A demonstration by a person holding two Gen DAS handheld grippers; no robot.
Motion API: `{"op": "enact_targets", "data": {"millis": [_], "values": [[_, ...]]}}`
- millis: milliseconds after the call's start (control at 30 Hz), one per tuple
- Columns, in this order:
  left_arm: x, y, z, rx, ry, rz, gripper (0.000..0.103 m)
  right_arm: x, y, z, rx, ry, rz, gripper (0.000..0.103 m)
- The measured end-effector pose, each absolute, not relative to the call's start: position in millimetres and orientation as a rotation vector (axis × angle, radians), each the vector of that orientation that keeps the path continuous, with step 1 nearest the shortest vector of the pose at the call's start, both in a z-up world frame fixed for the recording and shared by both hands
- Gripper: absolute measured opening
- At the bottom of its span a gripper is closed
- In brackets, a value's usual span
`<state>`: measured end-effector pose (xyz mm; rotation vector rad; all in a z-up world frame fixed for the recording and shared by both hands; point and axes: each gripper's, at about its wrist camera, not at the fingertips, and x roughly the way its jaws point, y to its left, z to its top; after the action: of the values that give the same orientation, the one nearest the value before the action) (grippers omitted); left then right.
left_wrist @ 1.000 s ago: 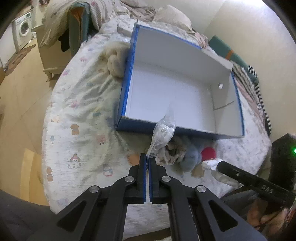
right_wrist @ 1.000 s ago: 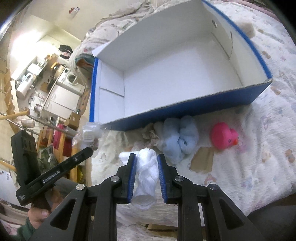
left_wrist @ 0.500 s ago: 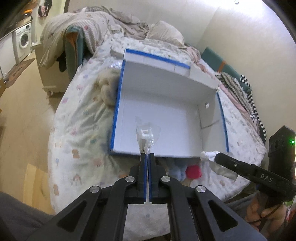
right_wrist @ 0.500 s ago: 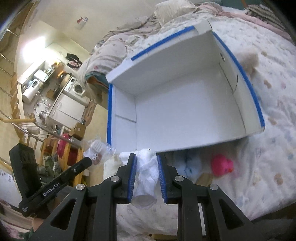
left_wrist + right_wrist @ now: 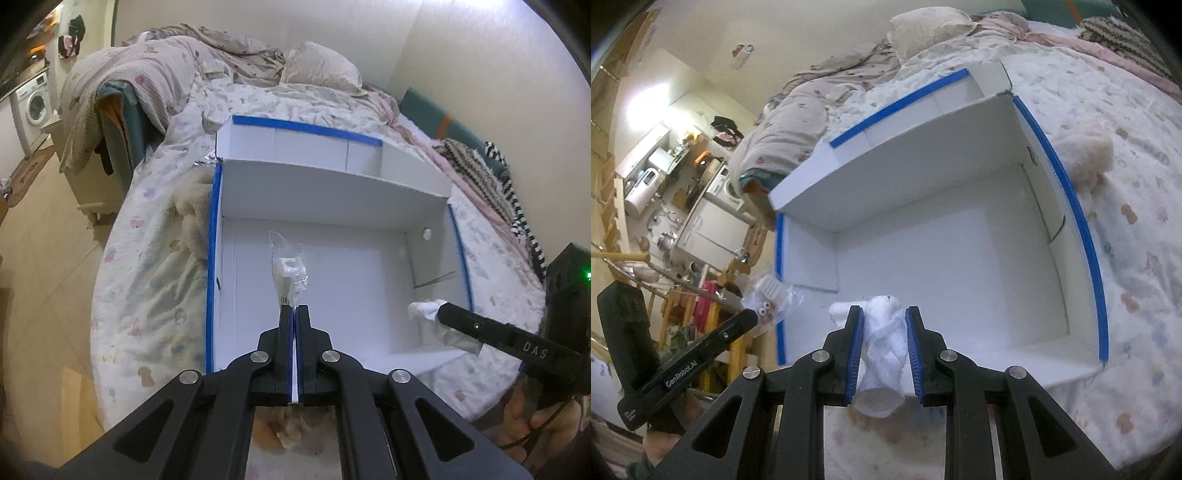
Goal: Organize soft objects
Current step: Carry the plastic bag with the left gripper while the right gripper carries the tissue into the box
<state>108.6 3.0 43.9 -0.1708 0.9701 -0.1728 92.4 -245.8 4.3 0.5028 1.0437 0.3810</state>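
A white box with blue edges (image 5: 214, 258) (image 5: 1089, 258) lies open on the bed. My left gripper (image 5: 294, 310) is shut on a clear plastic bag with a small white toy (image 5: 288, 266) and holds it above the box floor; the bag also shows in the right wrist view (image 5: 772, 295). My right gripper (image 5: 884, 314) is shut on a white sock (image 5: 882, 339), held over the box's near edge; the sock also shows in the left wrist view (image 5: 424, 308).
A cream plush toy (image 5: 192, 206) (image 5: 1086, 155) lies on the patterned bedsheet beside the box. A blanket and pillow (image 5: 317, 70) lie at the bed's far end. A washing machine (image 5: 35, 103) stands across the floor at left.
Both grippers have lifted from the toys in front of the box and moved forward over it, carrying the bag and the sock. The blue plush and pink duck have left view.
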Motion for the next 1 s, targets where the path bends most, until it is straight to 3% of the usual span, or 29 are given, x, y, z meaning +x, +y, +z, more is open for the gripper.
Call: {"op": "enact_targets", "data": {"millis": [467, 1000], "values": [[140, -4, -34, -0.137, 1.091, -0.135, 0.002, 123, -228, -56, 0.457, 1.169, 0.312, 0.025], [134, -18, -42, -0.059, 1.093, -0.152, 0.002, 130, -208, -70, 0.382, 1.217, 0.309, 0.025]]}}
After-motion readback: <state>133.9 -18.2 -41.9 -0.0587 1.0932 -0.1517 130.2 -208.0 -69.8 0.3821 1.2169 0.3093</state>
